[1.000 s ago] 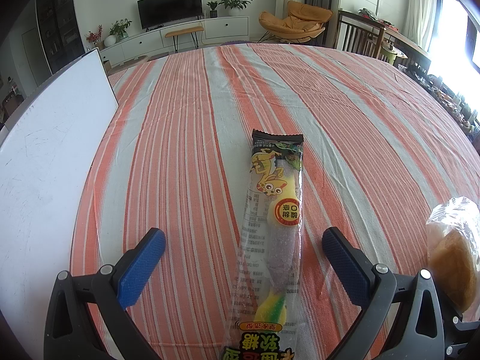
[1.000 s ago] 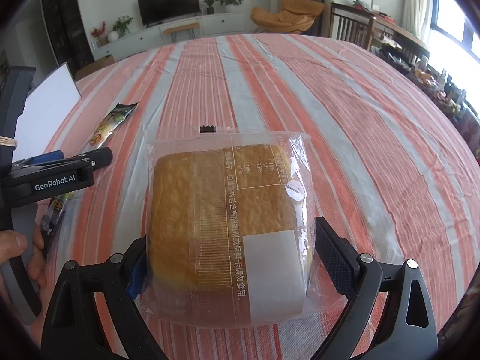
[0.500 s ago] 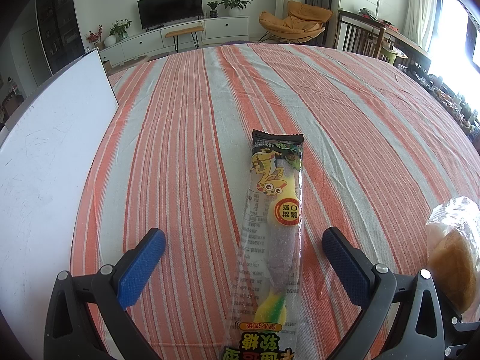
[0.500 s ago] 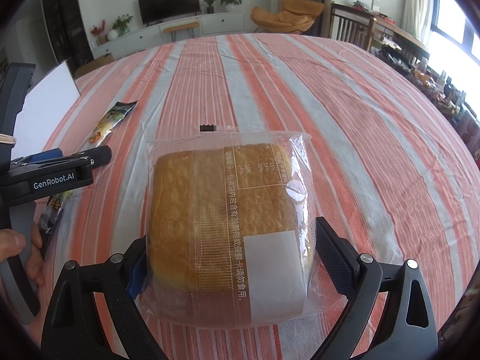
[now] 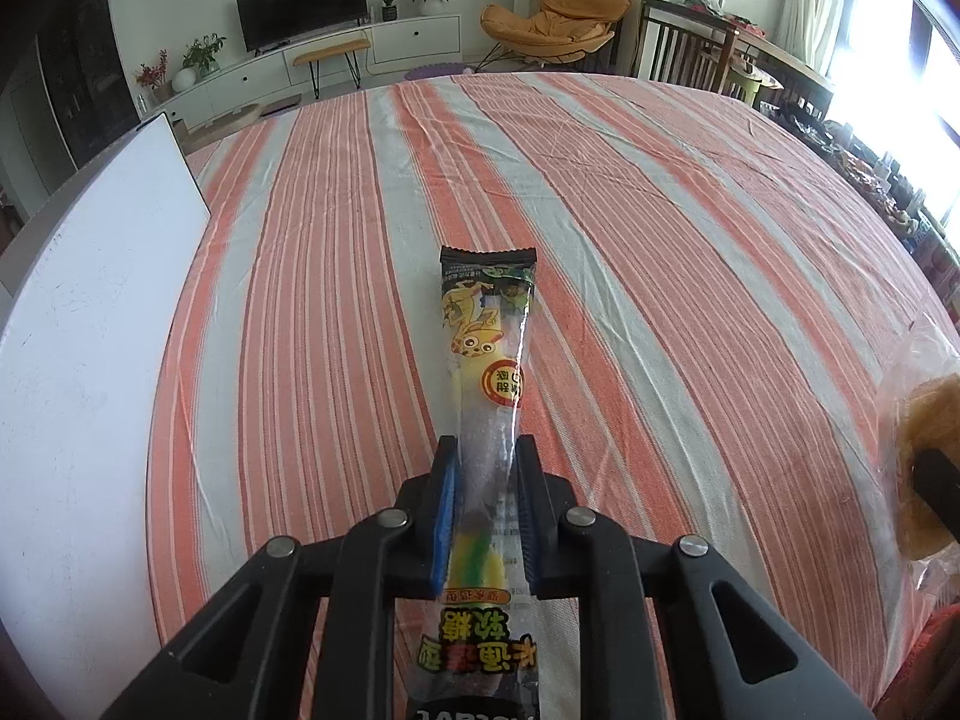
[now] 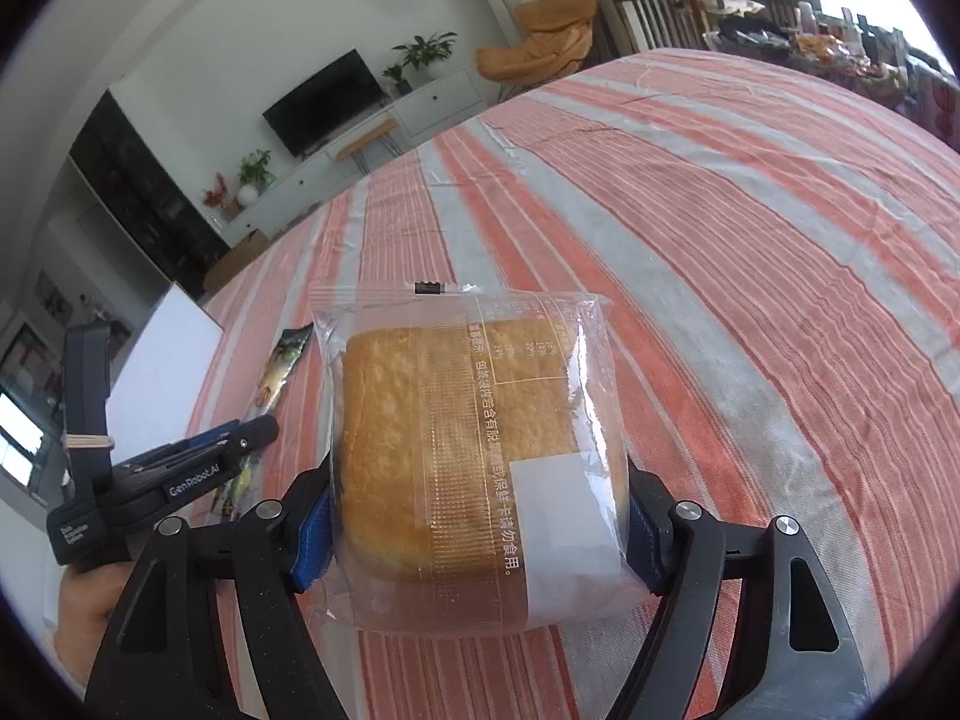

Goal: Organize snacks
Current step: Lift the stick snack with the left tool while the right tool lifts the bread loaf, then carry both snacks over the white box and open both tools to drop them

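A long clear candy packet (image 5: 486, 324) with a yellow cartoon and a black top lies lengthwise on the striped tablecloth (image 5: 660, 240). My left gripper (image 5: 485, 450) is shut on its lower half, blue pads pinching the wrapper. A square cake in a clear packet (image 6: 474, 438) sits between the pads of my right gripper (image 6: 477, 492). Its jaws are closing and both pads press the bag's sides. The cake packet (image 5: 927, 420) also shows at the right edge of the left wrist view. In the right wrist view, the left gripper (image 6: 264, 429) and candy packet (image 6: 279, 366) are at left.
A white board (image 5: 90, 330) lies along the table's left side. A small black piece (image 6: 429, 287) rests on the cloth just beyond the cake packet. A person's hand (image 6: 78, 600) holds the left gripper. Chairs, a TV unit and a cluttered side table stand beyond the table.
My left jaws went from wide open to shut on the candy packet. The right jaws narrowed onto the cake packet, and the right gripper rolled, tilting its view, with the packet staying between the pads.
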The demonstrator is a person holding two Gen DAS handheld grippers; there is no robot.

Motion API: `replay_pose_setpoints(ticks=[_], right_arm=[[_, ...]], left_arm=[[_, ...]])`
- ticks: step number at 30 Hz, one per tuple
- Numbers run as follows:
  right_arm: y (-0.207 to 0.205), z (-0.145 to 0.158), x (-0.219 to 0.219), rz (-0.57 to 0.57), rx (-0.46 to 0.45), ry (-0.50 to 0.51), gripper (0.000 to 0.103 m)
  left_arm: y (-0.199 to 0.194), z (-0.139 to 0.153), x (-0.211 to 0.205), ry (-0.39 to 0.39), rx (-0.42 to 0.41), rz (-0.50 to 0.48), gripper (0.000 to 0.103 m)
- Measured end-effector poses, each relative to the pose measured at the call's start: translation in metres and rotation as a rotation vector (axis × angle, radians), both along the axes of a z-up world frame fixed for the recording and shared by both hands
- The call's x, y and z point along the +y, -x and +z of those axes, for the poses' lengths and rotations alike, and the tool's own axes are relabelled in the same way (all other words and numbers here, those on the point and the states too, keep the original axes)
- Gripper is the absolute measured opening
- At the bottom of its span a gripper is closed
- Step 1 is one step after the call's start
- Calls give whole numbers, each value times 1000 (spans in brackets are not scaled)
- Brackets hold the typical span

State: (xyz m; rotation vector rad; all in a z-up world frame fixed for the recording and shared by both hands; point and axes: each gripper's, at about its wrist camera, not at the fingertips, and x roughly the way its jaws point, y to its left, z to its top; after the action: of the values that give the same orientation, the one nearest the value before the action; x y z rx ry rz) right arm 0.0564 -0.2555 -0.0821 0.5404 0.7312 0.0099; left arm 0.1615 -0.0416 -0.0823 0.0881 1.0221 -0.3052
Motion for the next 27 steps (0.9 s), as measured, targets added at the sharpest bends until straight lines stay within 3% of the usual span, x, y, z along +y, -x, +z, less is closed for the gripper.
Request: replay_pose_setpoints(ticks=[2, 5, 8, 12, 19, 27], right_arm=[[12, 4, -14, -19, -69, -111, 77], [24, 9, -23, -45, -122, -177, 77], [25, 9, -20, -50, -115, -186, 77], [21, 13, -8, -33, -98, -122, 77], [24, 16, 7, 18, -86, -52, 77], [22, 16, 10, 31, -84, -19, 77]], left_arm=[[9, 6, 10, 77, 14, 12, 12], [32, 24, 25, 178, -12, 17, 12], [57, 44, 40, 272, -21, 11, 12], [88, 71, 60, 376, -27, -4, 12], [121, 120, 94, 449, -82, -18, 12], [141, 148, 129, 472, -124, 13, 12]])
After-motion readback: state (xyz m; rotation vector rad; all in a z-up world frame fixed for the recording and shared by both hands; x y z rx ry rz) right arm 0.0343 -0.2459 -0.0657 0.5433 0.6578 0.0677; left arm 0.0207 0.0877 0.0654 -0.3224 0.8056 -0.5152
